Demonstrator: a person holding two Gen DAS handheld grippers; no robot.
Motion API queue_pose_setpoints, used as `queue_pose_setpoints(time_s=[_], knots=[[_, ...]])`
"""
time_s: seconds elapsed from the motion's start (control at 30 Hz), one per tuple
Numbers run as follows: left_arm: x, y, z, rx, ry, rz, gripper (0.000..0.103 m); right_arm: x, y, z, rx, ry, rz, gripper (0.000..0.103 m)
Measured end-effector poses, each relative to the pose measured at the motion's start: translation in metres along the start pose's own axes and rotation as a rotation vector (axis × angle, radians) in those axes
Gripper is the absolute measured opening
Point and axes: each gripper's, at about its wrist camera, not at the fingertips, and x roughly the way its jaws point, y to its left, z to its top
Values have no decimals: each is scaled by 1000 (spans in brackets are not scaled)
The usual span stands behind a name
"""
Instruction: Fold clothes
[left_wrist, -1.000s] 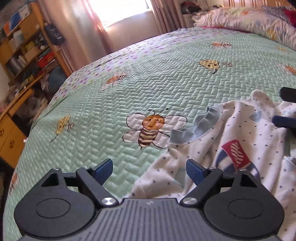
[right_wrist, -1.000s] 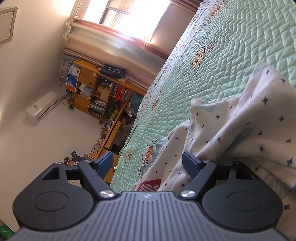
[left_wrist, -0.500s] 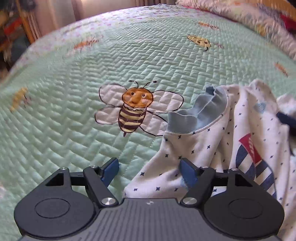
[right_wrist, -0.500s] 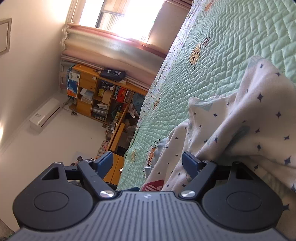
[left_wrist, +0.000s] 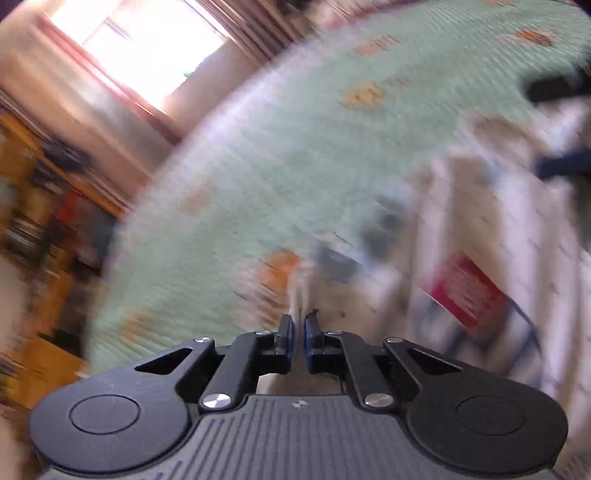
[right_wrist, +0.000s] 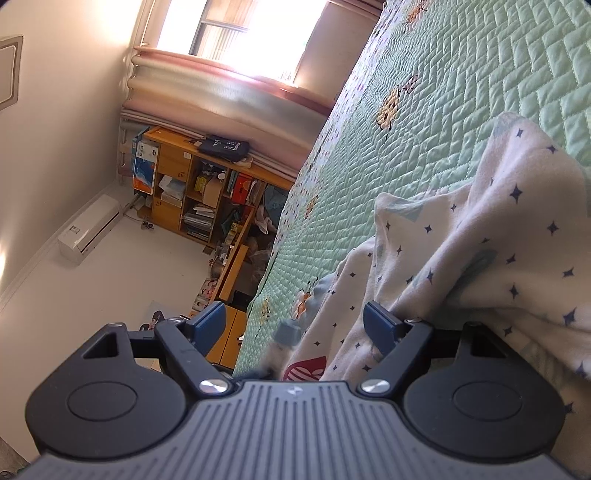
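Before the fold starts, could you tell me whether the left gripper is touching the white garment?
Touching. In the left wrist view, the left gripper has its fingers nearly closed on a pinched fold of the white garment.

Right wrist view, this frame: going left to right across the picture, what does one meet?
Air conditioner → wooden bookshelf → green quilted bedspread → white star-print garment. Low in the frame, the right gripper stands open, its right finger against the garment.

Black gripper — blue pads.
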Motion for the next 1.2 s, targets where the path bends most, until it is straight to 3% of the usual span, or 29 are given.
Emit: queue_pose_setpoints(time_s=[0.13,0.37,0.47,0.5,0.6,0.73,0.8,0.9,1.07,1.13,1.17,1.2], knots=[[11,33,37,16,-54,154,7,1,-2,1,1,2,-1,82],[71,77,103,59,-72,400,6,4,-5,2,-10,12,-2,82],[103,89,115,56,-44,454,8,6,-4,2,-23,22,-4,82],[117,90,113,65,-2,467,15,7,-4,2,-27,25,-5,82],[149,89,98,42,137,483,50,10,-4,2,-39,35,-7,82],[136,100,67,-191,224,432,86,3,-4,6,-18,15,49,82],[118,111,48,-362,269,363,85,-4,-3,10,0,-13,110,83],[82,94,29,-427,225,236,79,-15,-1,15,27,-56,201,84],[27,19,49,-132,10,4,80,-34,1,24,72,-126,354,91],[20,-7,65,-37,-60,-33,81,-41,2,27,90,-155,415,91],[18,-19,73,6,-92,-43,81,-44,4,29,75,-166,393,91],[17,-32,82,49,-123,-54,81,-47,7,31,34,-169,316,91]])
